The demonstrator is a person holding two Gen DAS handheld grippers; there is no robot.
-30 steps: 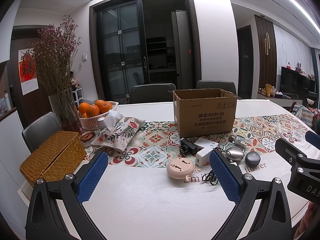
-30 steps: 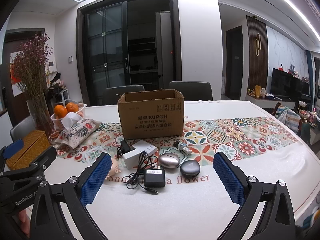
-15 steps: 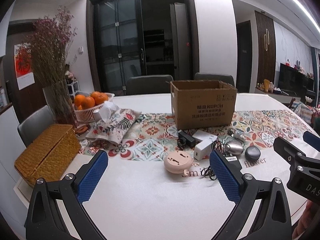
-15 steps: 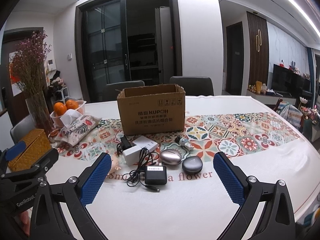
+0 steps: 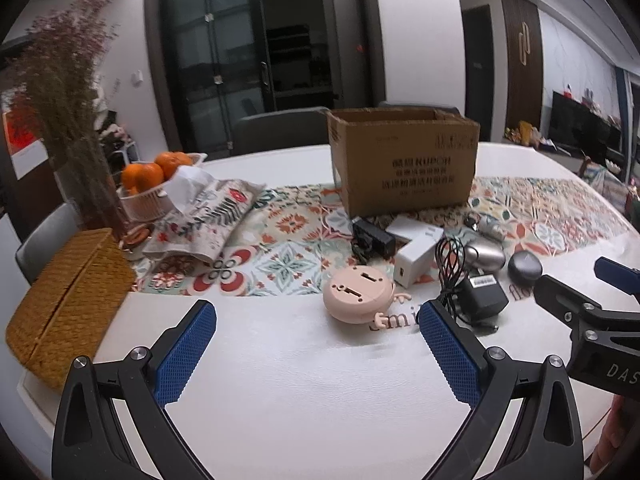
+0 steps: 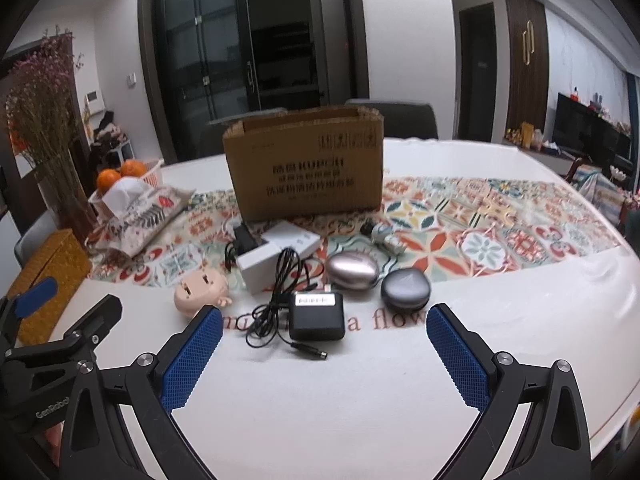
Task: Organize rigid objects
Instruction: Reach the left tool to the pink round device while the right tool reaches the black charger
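Two grippers, left (image 5: 316, 356) and right (image 6: 324, 360), gape wide before one cardboard box (image 6: 304, 168) and two oval cases (image 6: 352, 270).

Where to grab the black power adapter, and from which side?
Grip the black power adapter body across its two flat side faces, coming from above with the right gripper, which is open and nearly lined up with it. The block lies flat on the table, label up. Avoid the left side, where its coiled cable lies loose; the plug tip points toward the gripper.
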